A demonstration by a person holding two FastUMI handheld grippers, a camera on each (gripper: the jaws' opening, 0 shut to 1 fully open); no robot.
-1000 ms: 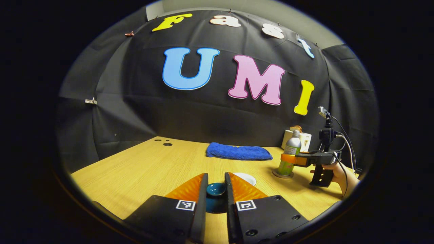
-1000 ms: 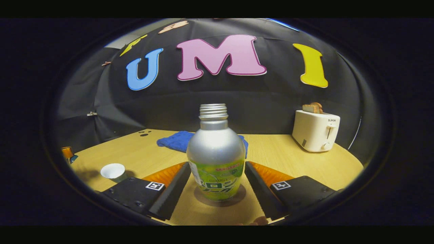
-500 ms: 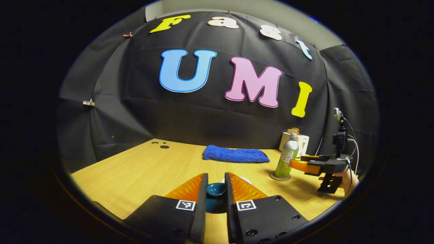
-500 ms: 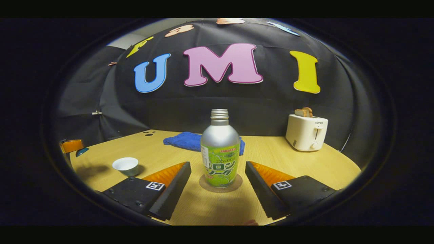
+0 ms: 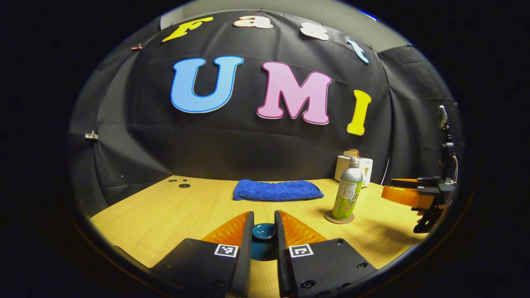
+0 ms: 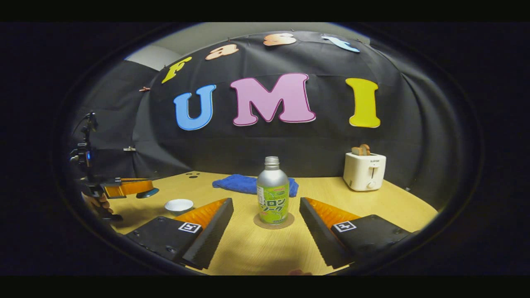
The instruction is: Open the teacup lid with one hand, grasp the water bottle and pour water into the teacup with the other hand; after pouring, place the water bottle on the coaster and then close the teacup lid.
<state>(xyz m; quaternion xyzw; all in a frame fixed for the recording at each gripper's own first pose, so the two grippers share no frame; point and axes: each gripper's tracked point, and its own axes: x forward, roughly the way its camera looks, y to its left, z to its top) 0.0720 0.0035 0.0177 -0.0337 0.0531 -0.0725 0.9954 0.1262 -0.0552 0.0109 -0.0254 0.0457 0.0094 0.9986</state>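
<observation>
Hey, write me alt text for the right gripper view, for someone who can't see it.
The right gripper hangs open in front of an uncapped water bottle standing upright on a round coaster on a wooden table. To the left sit a white teacup and the left gripper holding the dark lid; a blue towel and toaster lie behind.

- The water bottle stands upright on the round coaster, uncapped, between the right gripper's spread fingers, touching neither.
- The left gripper holds the teal lid above the table, near the white teacup.
</observation>
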